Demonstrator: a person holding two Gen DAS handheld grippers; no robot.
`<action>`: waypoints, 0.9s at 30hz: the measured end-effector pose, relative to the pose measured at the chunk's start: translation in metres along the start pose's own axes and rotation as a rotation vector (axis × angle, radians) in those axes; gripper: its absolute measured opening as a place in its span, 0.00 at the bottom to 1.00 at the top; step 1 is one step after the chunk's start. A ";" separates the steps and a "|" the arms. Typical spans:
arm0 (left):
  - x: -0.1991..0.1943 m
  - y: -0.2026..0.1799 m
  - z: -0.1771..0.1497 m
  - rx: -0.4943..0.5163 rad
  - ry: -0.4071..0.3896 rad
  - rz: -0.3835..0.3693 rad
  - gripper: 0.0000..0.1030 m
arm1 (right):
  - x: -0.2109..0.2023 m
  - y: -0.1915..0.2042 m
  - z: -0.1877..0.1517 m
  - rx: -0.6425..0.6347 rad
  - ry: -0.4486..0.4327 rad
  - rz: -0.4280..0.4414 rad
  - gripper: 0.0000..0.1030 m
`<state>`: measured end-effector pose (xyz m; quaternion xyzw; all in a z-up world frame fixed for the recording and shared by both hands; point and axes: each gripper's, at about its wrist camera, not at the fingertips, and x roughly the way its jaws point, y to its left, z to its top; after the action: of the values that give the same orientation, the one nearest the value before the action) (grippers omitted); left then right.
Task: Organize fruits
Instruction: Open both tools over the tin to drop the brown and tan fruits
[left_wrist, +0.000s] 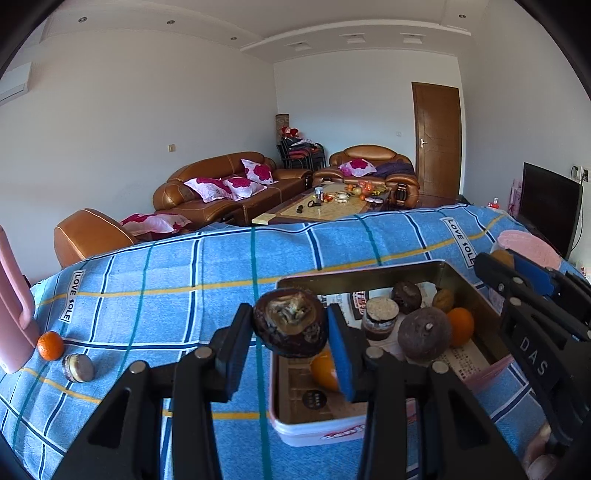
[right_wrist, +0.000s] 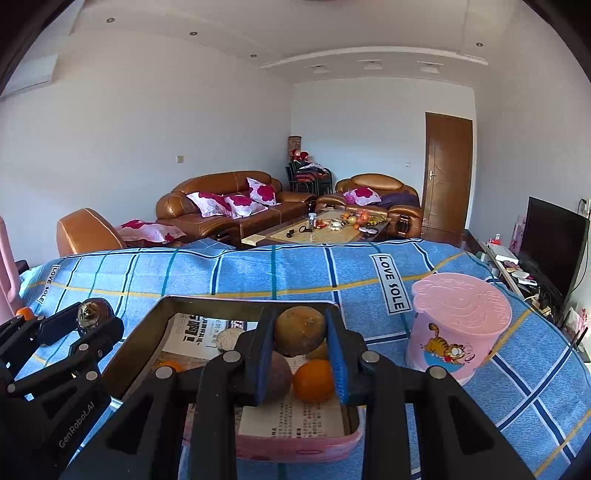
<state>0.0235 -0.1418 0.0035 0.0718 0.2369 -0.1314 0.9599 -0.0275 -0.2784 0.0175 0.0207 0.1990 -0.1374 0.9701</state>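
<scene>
My left gripper (left_wrist: 290, 325) is shut on a dark brown halved fruit (left_wrist: 290, 323) and holds it above the left edge of a pink-rimmed tin box (left_wrist: 314, 432). The box holds several fruits: an orange (left_wrist: 460, 325), a large brown round fruit (left_wrist: 424, 334), a cut one (left_wrist: 380, 314). My right gripper (right_wrist: 300, 332) is shut on a tan-brown round fruit (right_wrist: 300, 330) above the same box (right_wrist: 295, 443), over an orange (right_wrist: 314, 380). On the blue checked cloth at left lie a small orange (left_wrist: 50, 345) and a cut half fruit (left_wrist: 77, 367).
A pink cup with a cat picture (right_wrist: 458, 325) stands right of the box. A pink object (left_wrist: 13, 314) stands at the far left table edge. Beyond the table are brown sofas (left_wrist: 229, 184), a coffee table (left_wrist: 325, 205) and a TV (right_wrist: 554, 243).
</scene>
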 end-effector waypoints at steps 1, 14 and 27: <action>0.003 -0.003 0.001 0.002 0.003 -0.003 0.41 | 0.003 -0.003 0.001 0.007 0.003 -0.005 0.29; 0.038 -0.026 0.016 0.002 0.070 -0.024 0.41 | 0.034 -0.015 0.006 0.012 0.057 -0.014 0.29; 0.067 -0.026 0.018 -0.014 0.182 -0.030 0.41 | 0.060 -0.010 0.007 0.006 0.156 0.082 0.29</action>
<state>0.0809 -0.1850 -0.0143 0.0732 0.3249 -0.1370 0.9329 0.0248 -0.3040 0.0003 0.0425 0.2724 -0.0963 0.9564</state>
